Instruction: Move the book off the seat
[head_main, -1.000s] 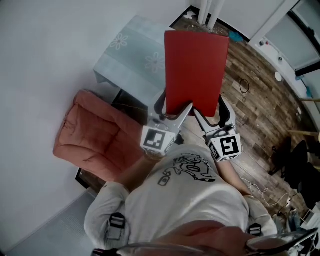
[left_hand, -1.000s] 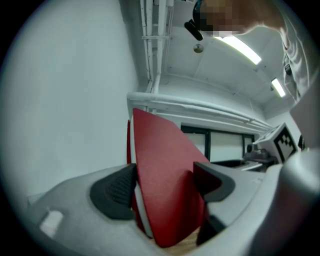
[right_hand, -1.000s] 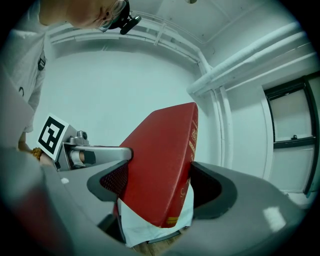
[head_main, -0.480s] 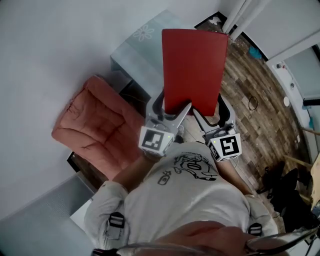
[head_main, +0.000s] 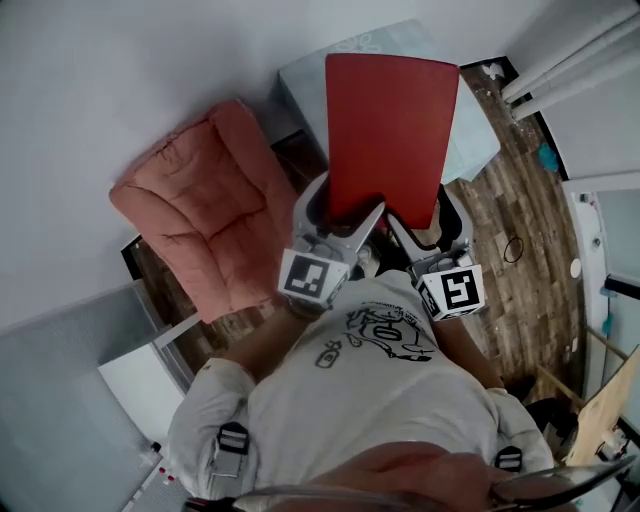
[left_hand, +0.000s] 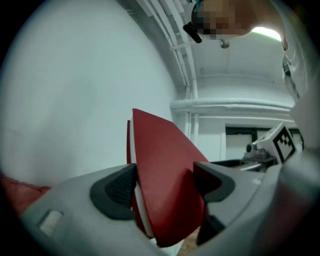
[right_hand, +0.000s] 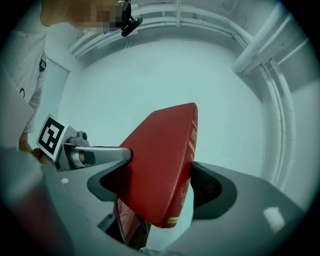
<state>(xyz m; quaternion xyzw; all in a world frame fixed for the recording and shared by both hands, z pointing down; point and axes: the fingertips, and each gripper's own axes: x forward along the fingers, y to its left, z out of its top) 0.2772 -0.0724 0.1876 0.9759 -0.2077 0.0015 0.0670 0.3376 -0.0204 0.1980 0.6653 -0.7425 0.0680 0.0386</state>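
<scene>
A large red book (head_main: 388, 135) is held up in the air in front of me, its cover facing the head camera. My left gripper (head_main: 345, 222) is shut on the book's near left corner, and my right gripper (head_main: 412, 228) is shut on its near right corner. In the left gripper view the red book (left_hand: 165, 180) sits clamped between the dark pads (left_hand: 116, 190). The right gripper view shows the book's spine (right_hand: 187, 160) with gold print, pinched between both pads (right_hand: 206, 189). The pink cushioned seat (head_main: 195, 220) lies below and to the left, apart from the book.
A pale blue table (head_main: 465, 140) with a flower pattern stands behind the book, mostly hidden by it. Wood-plank floor (head_main: 530, 230) runs to the right, with white pipes (head_main: 570, 65) at the upper right. A white wall (head_main: 120, 90) fills the left side.
The view has swung so the pink seat and blue table shifted right and up in the head view. Both grippers keep the same hold on the raised book.
</scene>
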